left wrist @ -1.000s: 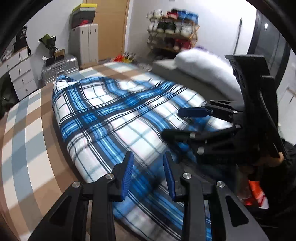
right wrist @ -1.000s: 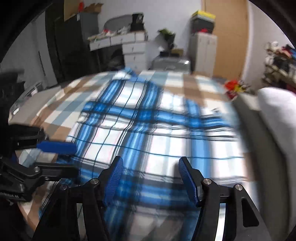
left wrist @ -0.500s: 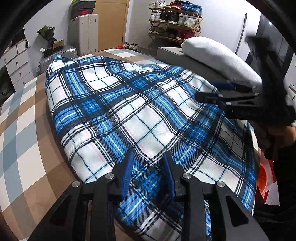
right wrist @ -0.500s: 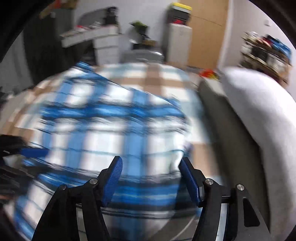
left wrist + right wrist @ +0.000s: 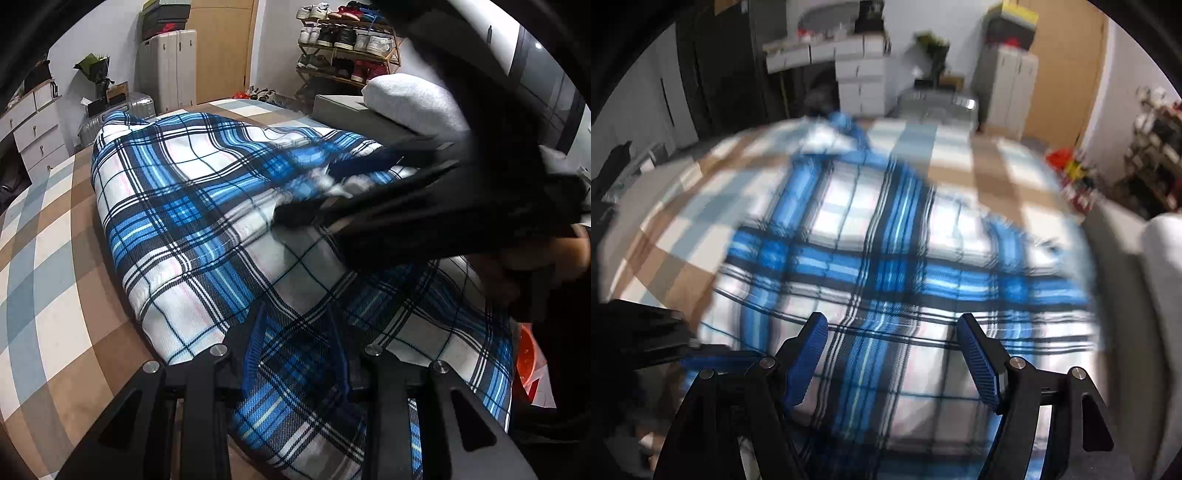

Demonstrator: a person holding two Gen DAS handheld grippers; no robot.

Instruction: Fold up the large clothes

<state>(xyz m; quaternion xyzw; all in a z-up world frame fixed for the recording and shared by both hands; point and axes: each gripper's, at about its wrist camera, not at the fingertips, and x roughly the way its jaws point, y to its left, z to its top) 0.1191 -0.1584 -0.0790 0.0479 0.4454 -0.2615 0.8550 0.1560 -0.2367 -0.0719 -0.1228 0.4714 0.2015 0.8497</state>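
Observation:
A large blue, white and black plaid garment [image 5: 192,206] lies spread on a bed with a brown, white and grey checked cover [image 5: 48,258]. My left gripper [image 5: 295,339] is low at the garment's near edge, its jaws open with plaid cloth lying between them. My right gripper [image 5: 892,354] is open and empty above the garment [image 5: 879,266]; that view is motion-blurred. In the left wrist view the right gripper [image 5: 332,192] reaches in from the right over the middle of the garment, its blue pads next to bunched cloth.
A white pillow [image 5: 410,99] on a grey block lies at the bed's far right. A shoe rack [image 5: 347,48], grey cabinet [image 5: 168,66], suitcase [image 5: 122,110] and white drawers [image 5: 33,129] stand beyond the bed. An orange item [image 5: 528,362] sits at the right edge.
My right gripper has swung back from the pillow side to over the middle of the garment. The cloth there has bunched up. My left gripper has sunk onto the near edge.

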